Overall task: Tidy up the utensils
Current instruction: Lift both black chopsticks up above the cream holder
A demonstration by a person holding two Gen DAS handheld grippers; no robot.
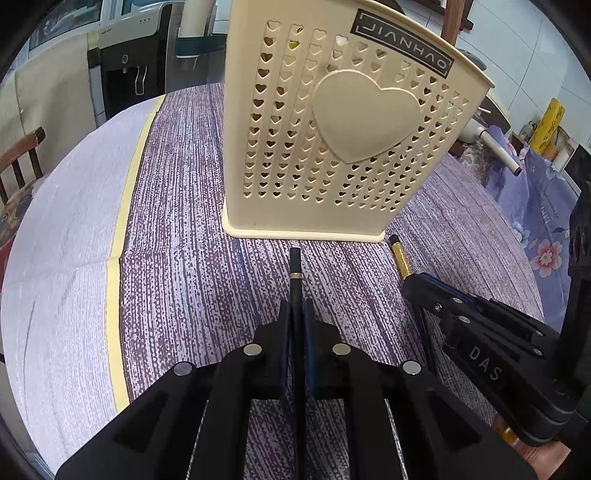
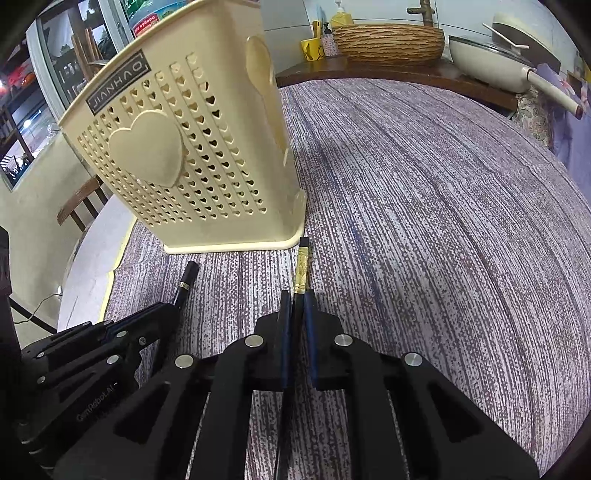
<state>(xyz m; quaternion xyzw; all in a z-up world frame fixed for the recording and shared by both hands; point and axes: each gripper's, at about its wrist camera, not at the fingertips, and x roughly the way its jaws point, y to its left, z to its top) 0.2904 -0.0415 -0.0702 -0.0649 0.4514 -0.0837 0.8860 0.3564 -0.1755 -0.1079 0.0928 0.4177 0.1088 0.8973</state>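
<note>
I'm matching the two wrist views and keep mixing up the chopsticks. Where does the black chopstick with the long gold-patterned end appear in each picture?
Left wrist view: the black chopstick with the long gold-patterned end is right of centre, sticking out of the right gripper.
Right wrist view: centre, the same chopstick points toward the holder's base corner.
Shared landmark: the cream plastic utensil holder with heart-shaped holes.

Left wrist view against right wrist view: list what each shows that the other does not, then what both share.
Only the left wrist view shows the black water dispenser and the floral cloth. Only the right wrist view shows the woven basket, yellow cup and soap bottle. Both show the cream holder, the purple tablecloth, and the left gripper and right gripper, each shut on a chopstick.
</note>
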